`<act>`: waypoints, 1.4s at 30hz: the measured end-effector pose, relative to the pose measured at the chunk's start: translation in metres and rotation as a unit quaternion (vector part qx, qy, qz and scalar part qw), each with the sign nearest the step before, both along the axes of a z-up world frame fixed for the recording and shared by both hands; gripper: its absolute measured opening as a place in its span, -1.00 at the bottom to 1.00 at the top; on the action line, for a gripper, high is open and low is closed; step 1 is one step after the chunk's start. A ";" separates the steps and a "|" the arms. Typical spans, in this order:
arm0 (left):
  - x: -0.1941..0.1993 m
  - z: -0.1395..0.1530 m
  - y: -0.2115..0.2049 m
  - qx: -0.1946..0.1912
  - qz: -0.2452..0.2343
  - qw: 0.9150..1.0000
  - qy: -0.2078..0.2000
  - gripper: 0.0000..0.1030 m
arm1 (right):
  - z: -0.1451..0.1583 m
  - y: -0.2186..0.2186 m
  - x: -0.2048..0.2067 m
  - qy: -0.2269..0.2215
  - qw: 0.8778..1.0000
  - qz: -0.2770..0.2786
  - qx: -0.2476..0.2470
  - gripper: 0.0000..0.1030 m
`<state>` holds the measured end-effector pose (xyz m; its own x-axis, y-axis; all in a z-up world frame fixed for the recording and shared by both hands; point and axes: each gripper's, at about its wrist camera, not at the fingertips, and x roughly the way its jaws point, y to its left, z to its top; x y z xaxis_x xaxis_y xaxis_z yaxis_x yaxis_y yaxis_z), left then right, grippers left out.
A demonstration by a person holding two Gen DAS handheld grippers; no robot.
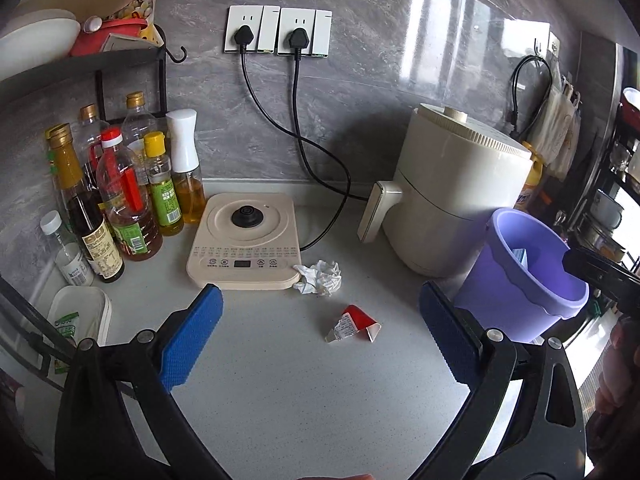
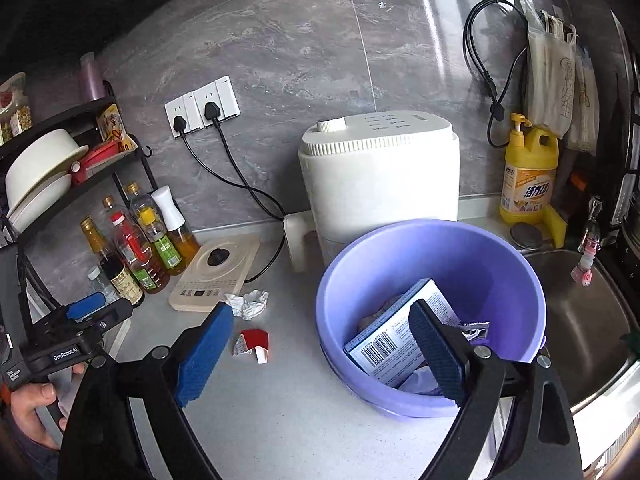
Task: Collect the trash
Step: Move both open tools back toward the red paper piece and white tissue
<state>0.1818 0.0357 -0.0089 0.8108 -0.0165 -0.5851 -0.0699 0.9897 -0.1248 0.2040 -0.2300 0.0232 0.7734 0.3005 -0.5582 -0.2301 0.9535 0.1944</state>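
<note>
left gripper (image 1: 320,344) is held wide, nothing between the pads. red-and-white wrapper (image 1: 352,323) lies on the counter (image 1: 300,400) just ahead, between the spread fingers; crumpled tissue (image 1: 319,278) lies beyond it. right gripper (image 2: 320,354), also wide and empty, is over the purple bin (image 2: 432,308). left is judged nearer.

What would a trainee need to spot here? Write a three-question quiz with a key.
1. True or false: the crumpled tissue is already in the purple bucket.
2. What lies between the tissue and the left gripper? A. red-and-white wrapper B. spoon C. sponge
3. Fill in: the right gripper is ____, holding nothing.

Key: 1 false, it lies on the counter beside the kettle base; 2 A, the wrapper; 3 open.
</note>
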 end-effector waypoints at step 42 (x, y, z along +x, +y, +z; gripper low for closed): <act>0.076 -0.095 0.063 -0.046 0.031 0.996 0.074 0.75 | -0.177 0.155 0.137 0.202 0.959 0.182 -0.077 0.23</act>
